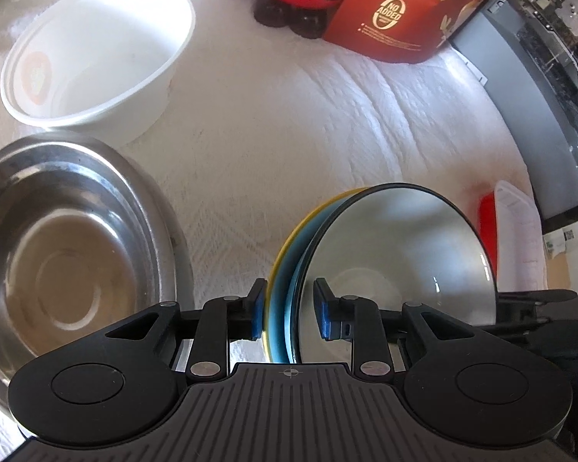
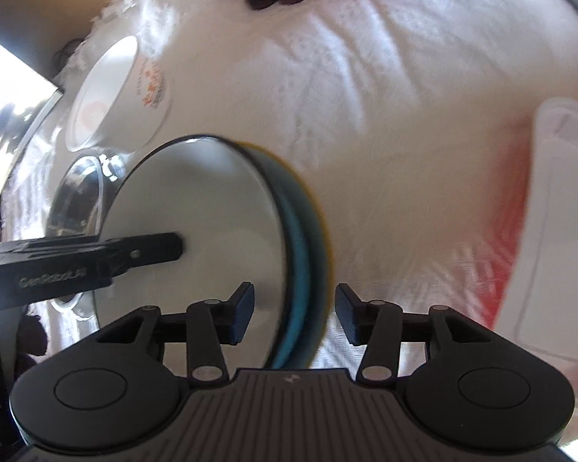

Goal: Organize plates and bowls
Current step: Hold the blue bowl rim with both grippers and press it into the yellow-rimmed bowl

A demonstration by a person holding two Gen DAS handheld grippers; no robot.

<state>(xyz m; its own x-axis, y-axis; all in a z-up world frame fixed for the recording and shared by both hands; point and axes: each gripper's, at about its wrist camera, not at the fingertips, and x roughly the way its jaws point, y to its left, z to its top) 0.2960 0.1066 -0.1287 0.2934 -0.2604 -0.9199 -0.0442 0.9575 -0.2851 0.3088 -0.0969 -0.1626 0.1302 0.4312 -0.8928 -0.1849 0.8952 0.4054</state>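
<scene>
Nested bowls [image 1: 397, 246]: pale inside, dark rim, blue and yellow outside; left gripper [image 1: 289, 310] pinching rim, right gripper [image 2: 294, 313] spread around rim.

Colours on my feeds

Lower centre I see nested bowls [image 1: 385, 261], pale inside, black-rimmed, teal and yellow outside; left, a steel bowl [image 1: 69, 238]; upper left, a white bowl [image 1: 108, 57] with orange print; the cloth [image 1: 289, 134] is white.

The nested bowls [image 1: 385, 254] stand on edge between my left fingers [image 1: 256, 308]. Left of them lies the steel bowl [image 1: 69, 254] on the cloth [image 1: 289, 123]. Behind it sits the white bowl [image 1: 96, 54].
</scene>
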